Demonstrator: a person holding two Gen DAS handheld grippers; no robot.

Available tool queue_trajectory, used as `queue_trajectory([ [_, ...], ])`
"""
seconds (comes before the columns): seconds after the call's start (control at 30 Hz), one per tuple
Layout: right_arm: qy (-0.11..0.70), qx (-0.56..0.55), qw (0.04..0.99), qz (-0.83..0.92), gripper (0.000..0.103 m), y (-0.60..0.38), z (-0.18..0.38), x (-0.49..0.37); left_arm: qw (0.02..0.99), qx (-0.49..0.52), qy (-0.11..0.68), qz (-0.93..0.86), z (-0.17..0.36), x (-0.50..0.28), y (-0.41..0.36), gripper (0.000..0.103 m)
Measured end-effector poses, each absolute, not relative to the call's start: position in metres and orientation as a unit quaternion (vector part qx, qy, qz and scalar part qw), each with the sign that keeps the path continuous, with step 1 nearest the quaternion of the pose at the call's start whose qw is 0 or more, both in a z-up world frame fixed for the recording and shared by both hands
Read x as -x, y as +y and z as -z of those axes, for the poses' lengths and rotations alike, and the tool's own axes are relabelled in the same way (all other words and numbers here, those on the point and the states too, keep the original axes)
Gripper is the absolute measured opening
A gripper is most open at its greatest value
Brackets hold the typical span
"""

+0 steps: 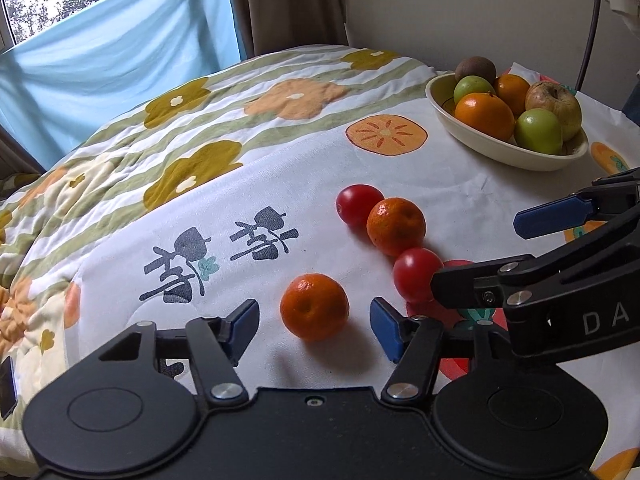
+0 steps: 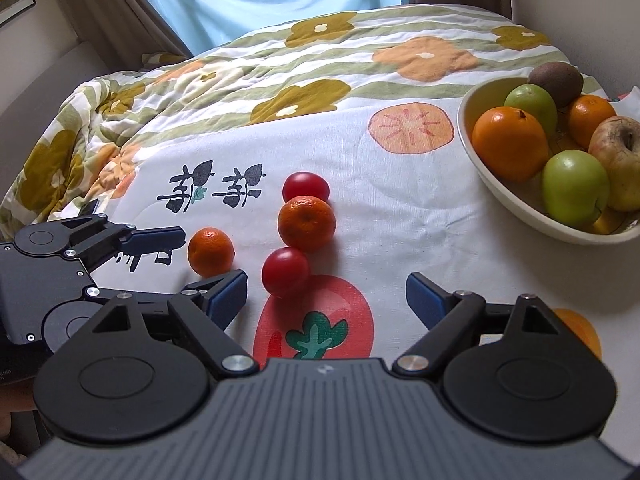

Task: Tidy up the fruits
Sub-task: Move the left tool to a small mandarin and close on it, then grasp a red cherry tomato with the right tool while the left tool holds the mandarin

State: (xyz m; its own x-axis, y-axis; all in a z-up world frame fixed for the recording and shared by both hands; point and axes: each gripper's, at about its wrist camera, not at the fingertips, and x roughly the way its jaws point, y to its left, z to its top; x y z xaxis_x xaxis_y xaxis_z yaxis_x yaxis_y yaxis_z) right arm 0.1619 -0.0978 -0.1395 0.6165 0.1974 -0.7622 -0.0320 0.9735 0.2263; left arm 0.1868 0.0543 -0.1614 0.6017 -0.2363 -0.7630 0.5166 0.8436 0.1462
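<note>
The left gripper [image 1: 314,316] stands spread wide around a mandarin [image 1: 314,306], not touching. The right gripper [image 2: 326,300], fingers apart, has a tomato [image 2: 285,271] at its eleven o'clock.

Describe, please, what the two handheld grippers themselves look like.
Both the left gripper and right gripper are matte black plastic with round pivot housings, silver rivets, angular linkage arms and blue fingertip pads. The right body has ribbed grey ridges; white letters "DA" mark its side. No cables or sleeves show.

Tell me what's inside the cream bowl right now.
The cream bowl holds two oranges, two green apples, a blemished yellowish apple and a brown kiwi-like fruit at the back. Anything beneath the pile is covered.
</note>
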Motion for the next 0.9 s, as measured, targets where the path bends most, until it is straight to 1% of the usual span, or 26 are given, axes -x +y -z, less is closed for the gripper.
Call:
queue_trajectory([
  [0.03, 0.434, -0.096, 0.893, -0.064, 0.100, -0.097, 0.140, -0.163, 0.876, -0.179, 0.393, 0.215, 0.163, -0.188, 0.054, 0.056],
  [0.07, 0.435, -0.097, 0.893, -0.065, 0.099, -0.096, 0.141, -0.164, 0.874, -0.178, 0.396, 0.216, 0.164, -0.188, 0.054, 0.047],
  [0.1, 0.436, -0.097, 0.892, -0.066, 0.097, -0.095, 0.142, -0.164, 0.873, -0.179, 0.398, 0.217, 0.165, -0.189, 0.054, 0.041],
  [0.23, 0.439, -0.100, 0.890, -0.073, 0.092, -0.093, 0.143, -0.168, 0.873, -0.176, 0.400, 0.218, 0.164, -0.188, 0.056, 0.041],
  [0.4, 0.444, -0.097, 0.887, -0.082, 0.082, -0.089, 0.146, -0.173, 0.873, -0.181, 0.400, 0.213, 0.164, -0.186, 0.055, 0.041],
  [0.53, 0.445, -0.095, 0.886, -0.086, 0.080, -0.086, 0.147, -0.175, 0.873, -0.184, 0.402, 0.207, 0.164, -0.182, 0.059, 0.040],
  [0.67, 0.449, -0.094, 0.884, -0.091, 0.074, -0.085, 0.150, -0.178, 0.874, -0.180, 0.406, 0.198, 0.164, -0.177, 0.064, 0.040],
  [0.83, 0.448, -0.080, 0.885, -0.095, 0.072, -0.078, 0.152, -0.180, 0.876, -0.179, 0.408, 0.188, 0.164, -0.169, 0.070, 0.040],
  [0.9, 0.449, -0.074, 0.885, -0.097, 0.068, -0.076, 0.154, -0.181, 0.876, -0.175, 0.409, 0.184, 0.164, -0.167, 0.072, 0.040],
])
